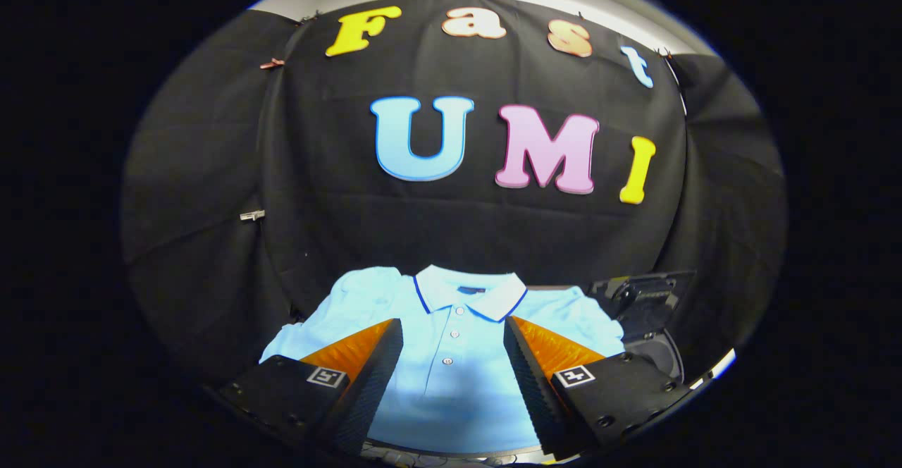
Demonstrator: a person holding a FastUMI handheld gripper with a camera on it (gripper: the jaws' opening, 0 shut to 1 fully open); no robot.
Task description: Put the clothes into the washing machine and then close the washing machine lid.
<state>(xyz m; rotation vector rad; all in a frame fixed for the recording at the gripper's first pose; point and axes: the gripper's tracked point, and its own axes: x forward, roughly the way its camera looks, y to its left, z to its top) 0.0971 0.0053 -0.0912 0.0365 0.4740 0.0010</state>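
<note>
a light blue polo shirt (451, 376) lies spread flat, front side up, on a surface in front of the black cloth wall (451, 235) of the booth. its white collar (471, 290), edged with a thin dark blue line, points toward the wall, and a row of small buttons (451, 345) runs down the placket from the collar toward the viewer. both short sleeves are laid out to the sides.

the gripper (453, 345) hangs over the shirt with its two fingers spread wide apart, holding nothing. the left finger (366, 359) covers part of the shirt's left chest and the right finger (542, 362) covers part of the right chest. the button placket and the middle of the shirt show in the gap between them, and the collar sits just beyond the fingertips. whether the fingers touch the cloth cannot be told.

to the right of the shirt, beside the right sleeve and behind the right finger, stands a dark machine (645, 313) with a raised dark panel.
</note>
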